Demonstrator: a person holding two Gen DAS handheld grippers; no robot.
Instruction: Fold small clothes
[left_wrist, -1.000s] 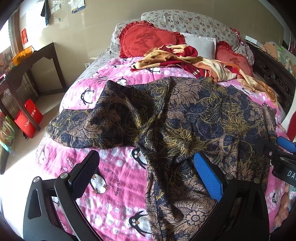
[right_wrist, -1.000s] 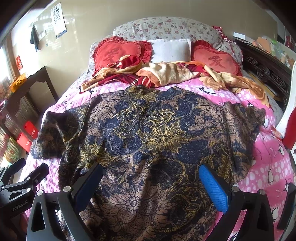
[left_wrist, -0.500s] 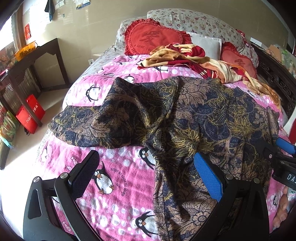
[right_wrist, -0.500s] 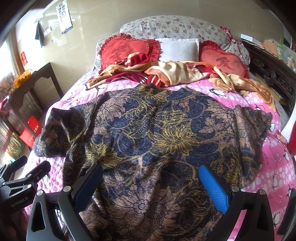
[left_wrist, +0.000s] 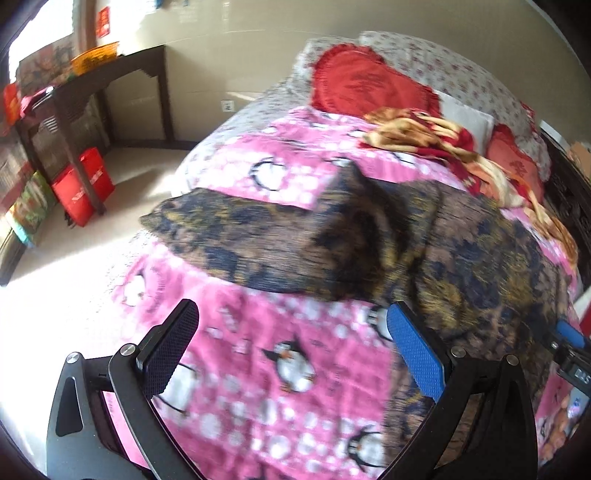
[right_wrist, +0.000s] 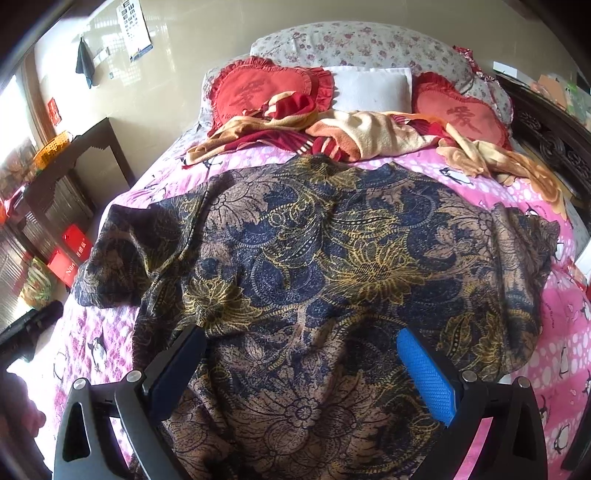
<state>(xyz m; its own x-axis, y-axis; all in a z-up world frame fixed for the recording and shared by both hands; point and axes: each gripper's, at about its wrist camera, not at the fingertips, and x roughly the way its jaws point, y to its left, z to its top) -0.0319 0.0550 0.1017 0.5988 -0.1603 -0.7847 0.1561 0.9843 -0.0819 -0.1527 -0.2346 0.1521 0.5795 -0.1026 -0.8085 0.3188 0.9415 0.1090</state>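
Spreading across the pink penguin-print bedspread, the brown, navy and gold floral-print short-sleeved garment lay mostly flat, rumpled at its left sleeve. I saw its collar pointing toward the red heart-shaped cushions, hem toward me. My left gripper and right gripper both hung spread, holding nothing.

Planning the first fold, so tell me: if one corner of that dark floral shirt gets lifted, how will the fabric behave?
The dark floral shirt will probably be floppy: it already lies in soft wrinkles and follows the bed's curve. It looks thin, so likely light. On the pink penguin bedspread it may drag and bunch rather than slide flat.
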